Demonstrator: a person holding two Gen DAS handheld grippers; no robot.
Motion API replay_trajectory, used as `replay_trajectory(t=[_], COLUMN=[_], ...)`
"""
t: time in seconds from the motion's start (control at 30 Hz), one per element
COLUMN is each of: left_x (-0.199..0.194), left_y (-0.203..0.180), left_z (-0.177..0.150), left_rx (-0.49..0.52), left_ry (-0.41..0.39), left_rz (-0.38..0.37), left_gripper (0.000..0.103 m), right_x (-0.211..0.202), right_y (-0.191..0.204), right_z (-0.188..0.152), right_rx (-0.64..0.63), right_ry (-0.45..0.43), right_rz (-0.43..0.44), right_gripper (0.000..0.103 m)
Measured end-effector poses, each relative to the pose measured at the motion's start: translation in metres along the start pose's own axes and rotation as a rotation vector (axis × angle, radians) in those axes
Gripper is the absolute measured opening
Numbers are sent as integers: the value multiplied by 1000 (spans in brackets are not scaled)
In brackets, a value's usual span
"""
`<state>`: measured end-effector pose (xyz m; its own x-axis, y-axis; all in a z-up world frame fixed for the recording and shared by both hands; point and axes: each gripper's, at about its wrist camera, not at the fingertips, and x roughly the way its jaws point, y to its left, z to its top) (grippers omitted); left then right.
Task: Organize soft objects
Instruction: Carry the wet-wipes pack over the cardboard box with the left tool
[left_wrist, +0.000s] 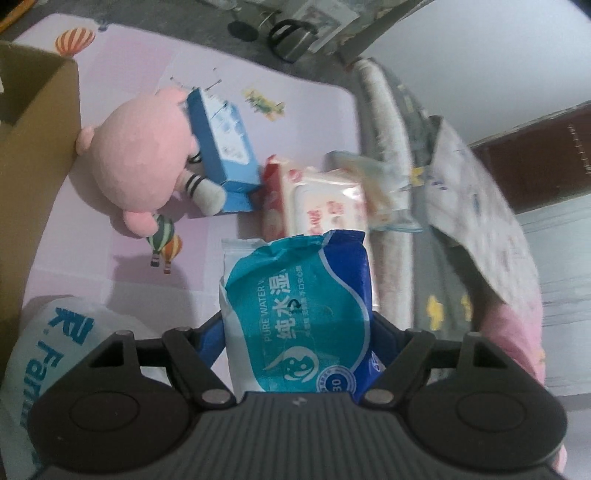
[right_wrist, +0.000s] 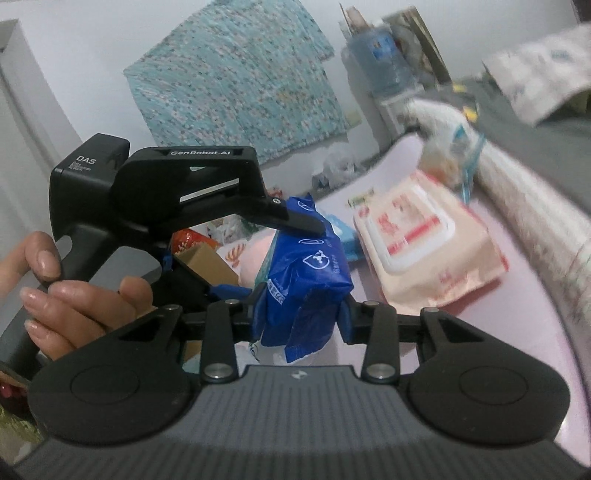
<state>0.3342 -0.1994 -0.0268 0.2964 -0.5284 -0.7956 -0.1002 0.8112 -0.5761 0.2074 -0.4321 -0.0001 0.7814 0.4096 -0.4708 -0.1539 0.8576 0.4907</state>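
Wipes pack — clamped by both grippers, left; right

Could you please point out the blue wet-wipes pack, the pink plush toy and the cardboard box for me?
blue wet-wipes pack (left_wrist: 299, 314): left wrist view, printed front.
pink plush toy (left_wrist: 140, 155): left wrist view, round head.
cardboard box (left_wrist: 40, 125): left wrist view, side wall.

Our left gripper has a ribbed dark grey body across the bottom of the frame, with two round black discs, black link arms on silver pins, and blue pads. Our right gripper is built the same. At the upper left of the right view, the left one's black housing reads "GenRobot.AI" and "DAS", and our left hand shows bare fingers.
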Motion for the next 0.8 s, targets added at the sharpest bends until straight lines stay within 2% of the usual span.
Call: replay_trajectory(t=[0.2,0.4,0.63,0.8], left_x=[-46,-119,-205,-243], left_y=[-4,15,69,118], left_z=[-11,-25,-37,-42], left_rx=[22,27,8,-30], left_ry=[-48,-130,-229,-269], left_rz=[-57,-70,-37,-7], left_gripper=[79,79,79,79], right_x=[-34,-58,-60,-46], right_y=[41,105,188,244], right_z=[7,7,-9,-29], right_rx=[-68,-117,-161,-180], right_ry=[-46,-71,-49,8], right_rz=[18,88,203,242], right_gripper=[36,36,36,37])
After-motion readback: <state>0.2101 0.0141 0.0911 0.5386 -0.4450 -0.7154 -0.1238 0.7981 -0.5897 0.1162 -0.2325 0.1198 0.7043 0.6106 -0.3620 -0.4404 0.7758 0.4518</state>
